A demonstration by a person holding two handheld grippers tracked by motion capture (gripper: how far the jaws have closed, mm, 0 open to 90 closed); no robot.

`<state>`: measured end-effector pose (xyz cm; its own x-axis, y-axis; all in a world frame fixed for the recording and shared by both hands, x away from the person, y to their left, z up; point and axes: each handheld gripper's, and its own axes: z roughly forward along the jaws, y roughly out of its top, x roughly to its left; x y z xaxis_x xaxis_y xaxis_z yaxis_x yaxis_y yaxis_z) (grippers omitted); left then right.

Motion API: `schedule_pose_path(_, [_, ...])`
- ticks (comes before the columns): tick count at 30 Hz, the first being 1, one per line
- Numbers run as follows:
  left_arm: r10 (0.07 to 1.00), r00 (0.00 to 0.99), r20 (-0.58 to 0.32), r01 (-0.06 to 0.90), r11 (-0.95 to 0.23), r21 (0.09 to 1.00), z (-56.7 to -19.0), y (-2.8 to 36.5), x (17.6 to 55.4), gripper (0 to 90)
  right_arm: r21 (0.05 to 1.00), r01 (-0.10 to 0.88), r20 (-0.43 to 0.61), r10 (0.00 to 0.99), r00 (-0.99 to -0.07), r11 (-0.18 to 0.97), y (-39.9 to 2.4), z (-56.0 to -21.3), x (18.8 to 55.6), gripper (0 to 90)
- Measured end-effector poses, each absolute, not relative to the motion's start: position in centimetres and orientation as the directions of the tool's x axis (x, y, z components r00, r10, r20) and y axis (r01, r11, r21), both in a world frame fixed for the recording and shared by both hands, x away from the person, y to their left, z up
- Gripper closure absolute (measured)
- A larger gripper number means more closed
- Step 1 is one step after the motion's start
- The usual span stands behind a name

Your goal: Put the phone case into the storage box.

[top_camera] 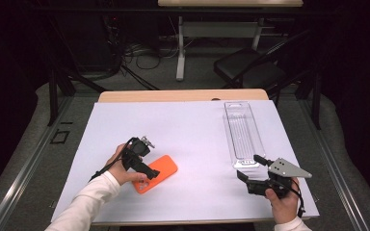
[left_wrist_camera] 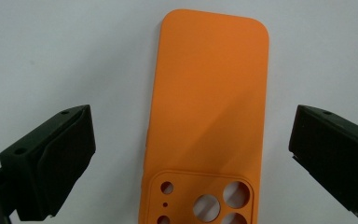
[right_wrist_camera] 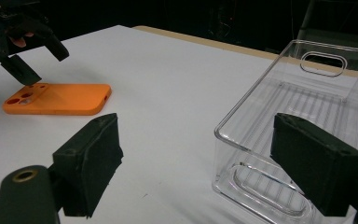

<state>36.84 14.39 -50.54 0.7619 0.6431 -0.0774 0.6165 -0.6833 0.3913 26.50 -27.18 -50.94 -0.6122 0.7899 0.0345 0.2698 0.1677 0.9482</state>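
Right gripper fingers spread before clear tray rim; left gripper (fingers spread) straddles orange case.

Orange phone case flat on white table, camera cutouts up; clear tray apart, right.

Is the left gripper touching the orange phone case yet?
Apart. The left gripper view shows the left gripper with jaws wide open, white table visible between each jaw and the orange phone case.
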Motion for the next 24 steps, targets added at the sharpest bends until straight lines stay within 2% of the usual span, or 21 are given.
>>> schedule_pose_path(7, [0.651,0.749,-0.126,0.646,-0.673,0.361,-51.2,14.0,37.1,0.7,0.947,0.271,0.034,0.789,-0.613,0.170,-27.2,-50.9,26.5,15.6])
schedule_pose_path(24, [0.602,0.795,-0.069,0.594,-0.751,0.288,-52.7,12.6,37.2,0.7,0.947,0.270,0.032,0.789,-0.613,0.171,-27.3,-50.9,26.5,15.6])
